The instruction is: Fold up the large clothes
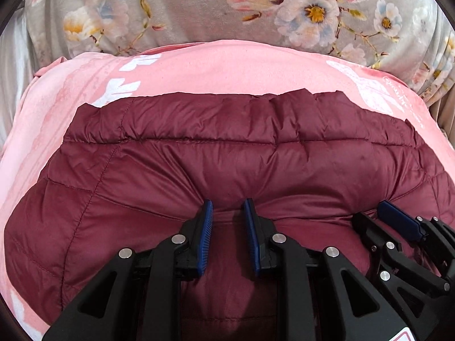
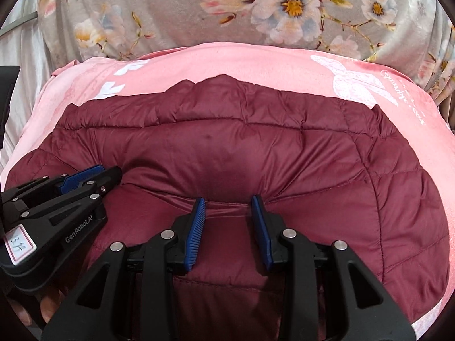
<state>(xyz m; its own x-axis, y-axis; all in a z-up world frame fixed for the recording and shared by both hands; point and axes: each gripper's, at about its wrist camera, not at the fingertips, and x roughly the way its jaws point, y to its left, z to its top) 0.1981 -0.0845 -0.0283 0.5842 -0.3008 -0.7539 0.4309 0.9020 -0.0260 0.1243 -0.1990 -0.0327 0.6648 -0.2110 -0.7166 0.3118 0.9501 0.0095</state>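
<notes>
While both pairs of jaws stand narrowly parted over a pinched ridge of fabric, the left gripper [image 1: 227, 207] and right gripper [image 2: 229, 203] sit side by side at the near edge of the maroon quilted jacket [image 1: 227, 153]. The jacket lies doubled on the pink blanket [image 1: 227, 65]; the fold appears under way, with squaring left.

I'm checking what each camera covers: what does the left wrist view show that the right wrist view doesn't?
Only the left wrist view shows the right gripper from the side, at the right edge. Only the right wrist view shows the left gripper's white numbered label and fingertips of a hand beneath it. Both show the quilted maroon puffer jacket gripped at its fold, the pink printed blanket and the grey floral cover.
</notes>
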